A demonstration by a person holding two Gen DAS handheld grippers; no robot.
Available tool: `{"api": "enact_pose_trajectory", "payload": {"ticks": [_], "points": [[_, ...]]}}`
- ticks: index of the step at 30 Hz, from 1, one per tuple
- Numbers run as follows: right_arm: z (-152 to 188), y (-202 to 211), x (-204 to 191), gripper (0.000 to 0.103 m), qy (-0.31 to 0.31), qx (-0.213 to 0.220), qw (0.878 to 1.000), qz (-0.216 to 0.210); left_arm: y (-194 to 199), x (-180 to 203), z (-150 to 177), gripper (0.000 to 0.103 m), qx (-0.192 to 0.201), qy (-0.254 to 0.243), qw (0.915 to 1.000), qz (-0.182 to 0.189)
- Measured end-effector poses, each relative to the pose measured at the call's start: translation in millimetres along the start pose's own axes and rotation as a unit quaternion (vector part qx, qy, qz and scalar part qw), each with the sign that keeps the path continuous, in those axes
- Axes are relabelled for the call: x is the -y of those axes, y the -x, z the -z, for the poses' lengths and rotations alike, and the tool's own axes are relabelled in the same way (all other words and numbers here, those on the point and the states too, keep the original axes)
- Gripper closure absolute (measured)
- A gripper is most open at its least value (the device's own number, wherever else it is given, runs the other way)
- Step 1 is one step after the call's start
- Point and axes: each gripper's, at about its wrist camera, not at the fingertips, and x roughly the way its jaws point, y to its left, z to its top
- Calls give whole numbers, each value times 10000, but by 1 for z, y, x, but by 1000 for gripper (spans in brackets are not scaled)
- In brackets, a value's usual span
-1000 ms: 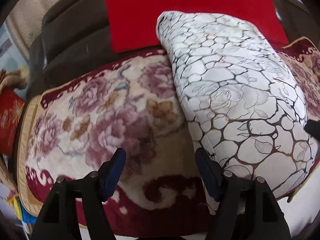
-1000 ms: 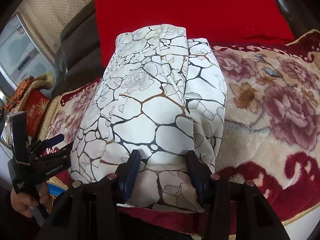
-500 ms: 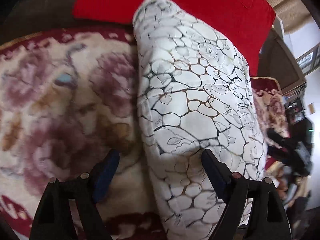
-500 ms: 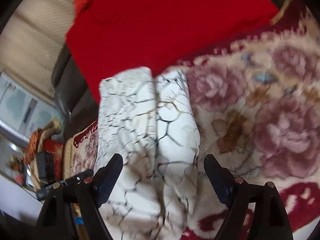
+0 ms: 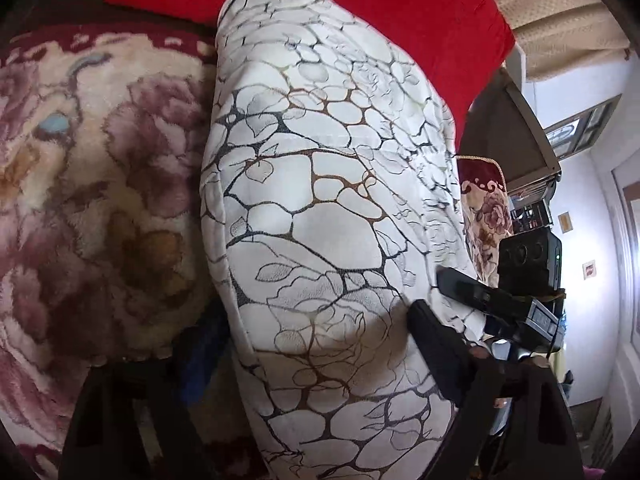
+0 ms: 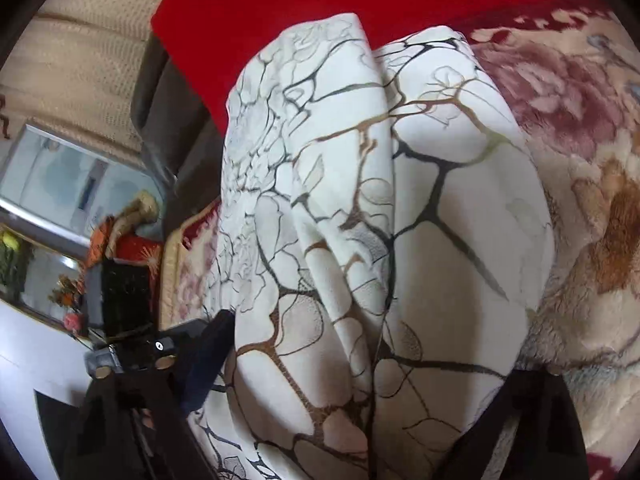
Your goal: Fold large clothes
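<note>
Your left tongs [image 5: 316, 316] stand wide, with the near end of the garment [image 5: 320, 200] between the fingers. The jaws have just been closing a little. The cloth fills the gap from pad to pad, but you cannot tell from here whether the pads bite yet. Your right tongs [image 6: 372, 348] are the same: wide, just closing, with the garment between them and the grip itself unclear. 1 finger sits at the bundle's left side, and the other is half hidden under the cloth.

The garment is already a long, narrow, thick bundle with a seam-like crease running down its length. It lies across the blanket [image 5: 100, 200] from the near edge to the far edge, where its far end touches the red cloth [image 5: 400, 20]. Both tongs come at the same near end from 2 sides, pointing down and inward. That suits lifting this end as 1 piece and carrying it toward the far edge to halve the length.

The wide jaws make sense, because the bundle is several layers thick and puffy. A narrow pinch would catch only the top layer and pull the stack open. The plush blanket will likely drag on the underside, so lift before you carry.
</note>
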Motion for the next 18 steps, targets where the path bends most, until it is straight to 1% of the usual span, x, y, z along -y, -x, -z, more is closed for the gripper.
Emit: {"api": "enact_pose_trajectory", "payload": {"ticks": [1, 3, 4, 5, 6, 8, 11, 13, 18], "points": [[2, 0, -1, 30, 29, 23, 10000, -5, 2, 4, 2, 24, 52, -95, 9999, -61], [6, 2, -8, 36, 135, 75, 9999, -15, 2, 7, 0, 35, 127, -202, 9996, -135], [8, 2, -13, 37, 181, 103, 9998, 13, 1, 10, -2, 38, 176, -239, 9994, -148], [11, 2, -17, 38, 199, 131, 9997, 18, 2, 13, -2, 45, 223, -284, 9992, -148], [12, 3, -21, 39, 225, 169, 9996, -21, 5, 18, -1, 48, 298, -374, 9987, -160], [12, 9, -31, 42, 299, 256, 9990, -197, 13, 24, 1, 50, 401, -496, 9977, -219], [12, 10, -48, 46, 434, 247, 9981, -356, 29, 31, 5, 53, 562, -605, 9961, -318], [13, 5, -60, 46, 563, 227, 9973, -410, 43, 31, 7, 53, 708, -584, 9950, -393], [13, -10, -84, 47, 773, 200, 9931, -856, 84, 24, 18, 53, 1151, -474, 9895, -736]]}}
